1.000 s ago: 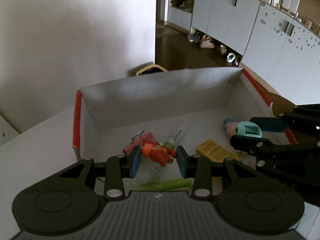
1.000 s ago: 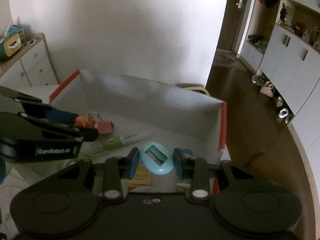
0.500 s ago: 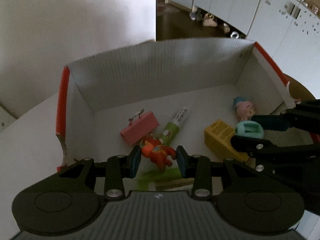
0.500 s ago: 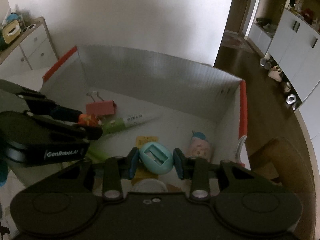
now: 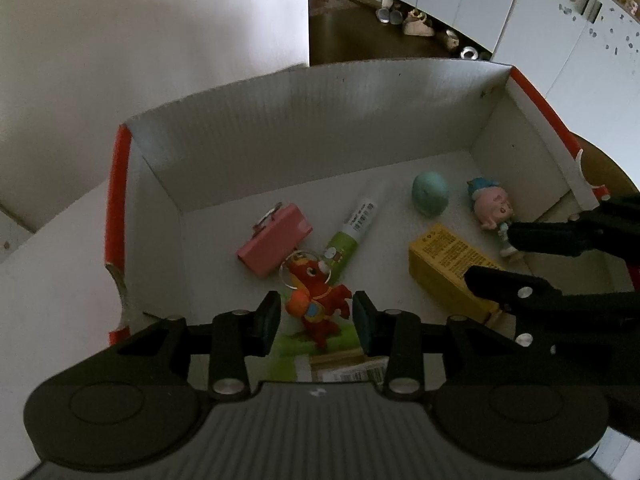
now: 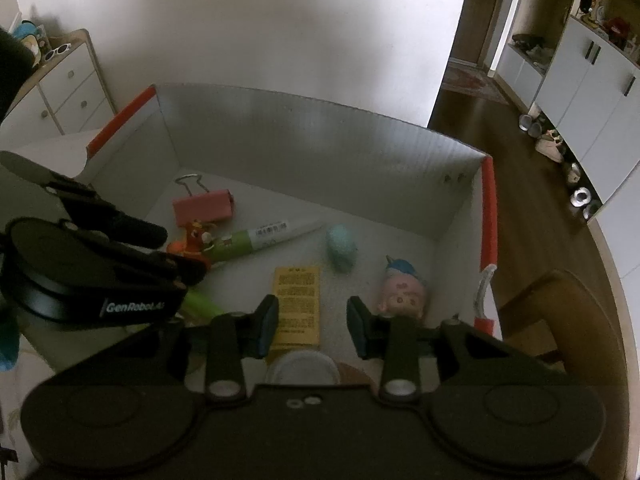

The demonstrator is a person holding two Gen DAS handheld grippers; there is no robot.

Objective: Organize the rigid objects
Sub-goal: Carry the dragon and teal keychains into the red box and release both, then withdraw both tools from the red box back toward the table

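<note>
Both tools hang over a white box (image 5: 168, 168) w/ sorted toys; left tool (image 5: 315, 316) spread, red figurine (image 5: 318, 300) lying loose between its tips at lower centre; right tool (image 6: 312, 322) spread, empty, teal egg (image 6: 341, 246) resting mid-frame, apparently dropped in.

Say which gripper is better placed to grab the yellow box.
Likely right. The right gripper is open with the yellow box straight ahead between its fingertips; the left gripper is open around the red toy.
</note>
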